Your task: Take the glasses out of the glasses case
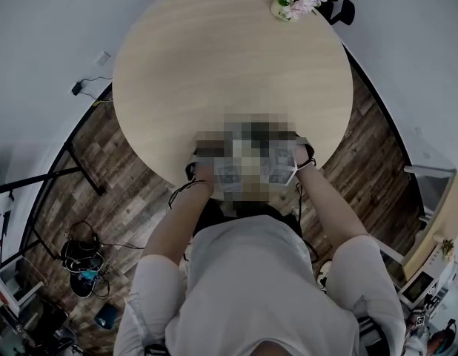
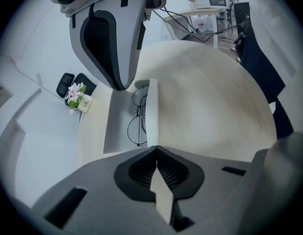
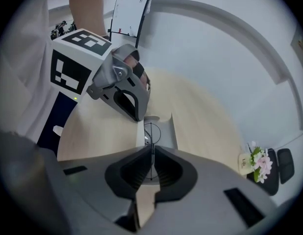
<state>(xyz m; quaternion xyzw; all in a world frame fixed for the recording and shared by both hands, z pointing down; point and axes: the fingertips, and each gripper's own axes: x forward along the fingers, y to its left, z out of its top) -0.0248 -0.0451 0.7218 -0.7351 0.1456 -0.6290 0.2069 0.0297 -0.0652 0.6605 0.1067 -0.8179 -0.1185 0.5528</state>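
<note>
My R tongs (image 3: 151,148) were closed on a thin dark wire of the glasses (image 3: 152,131). In the right gripper view this wire ran straight btw the two pads, and one round lens showed just beyond the tips. My L tongs (image 2: 156,148) were closed too, on the upright pale wall of the glasses case (image 2: 117,126). I could not tell if this wall is the lid or a side. The case lay open on the table (image 1: 214,65), near the edge at my side. The head view did not show the tongs themselves.

Where the glasses were: inside the case, lying along the wall which the L tongs pinched, just beside it.

The relation that matters: the long axis of case & glasses ran from one tongs to the other. The two tongs faced each other from opposite ends, L at one short end, R at the other. So the R hand was the one on the glasses, and L was only steadying the case.

I judged the grasp as made and the lift as not yet done, bc the glasses looked low in the case. The next move, imo, needs R to go up & away from the wall w/o dragging the wire against it. The wire is thin, so it could slip or bend if pulled sideways
</note>
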